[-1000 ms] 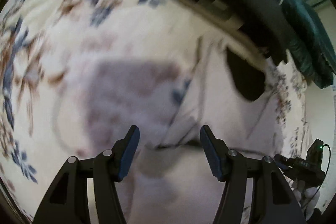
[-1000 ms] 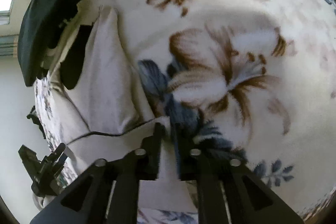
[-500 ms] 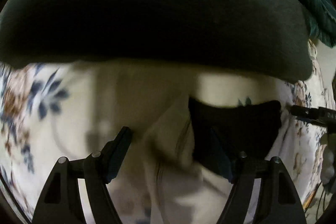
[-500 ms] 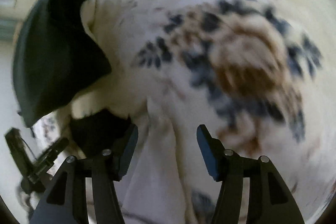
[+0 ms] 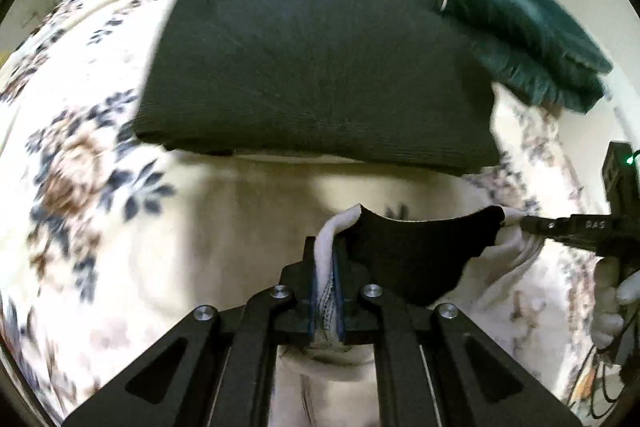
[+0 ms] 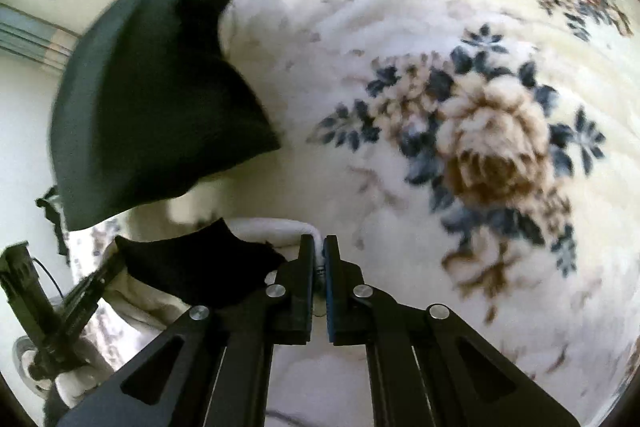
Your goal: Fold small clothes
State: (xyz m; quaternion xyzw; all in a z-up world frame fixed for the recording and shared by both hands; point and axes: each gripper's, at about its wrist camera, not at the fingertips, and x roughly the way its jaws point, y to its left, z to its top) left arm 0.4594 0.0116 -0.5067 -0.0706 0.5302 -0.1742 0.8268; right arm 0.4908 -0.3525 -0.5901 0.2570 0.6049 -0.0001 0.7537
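Two grippers pinch the two top corners of a small white cloth with a black patch.

The left gripper is squeezed tight on a bunched white corner of the small white garment with a black panel. The right gripper is squeezed tight too, with the thin white edge of the other corner caught between its black fingers. The cloth hangs stretched between them, just above the cream fleece blanket with blue and brown flowers. Its black part faces up in both views. Behind it, near the far edge of the blanket, lies a folded dark grey knit garment. A dark green fuzzy garment lies beside that, touching its far right corner. A hand in a white glove holds the right gripper's handle.
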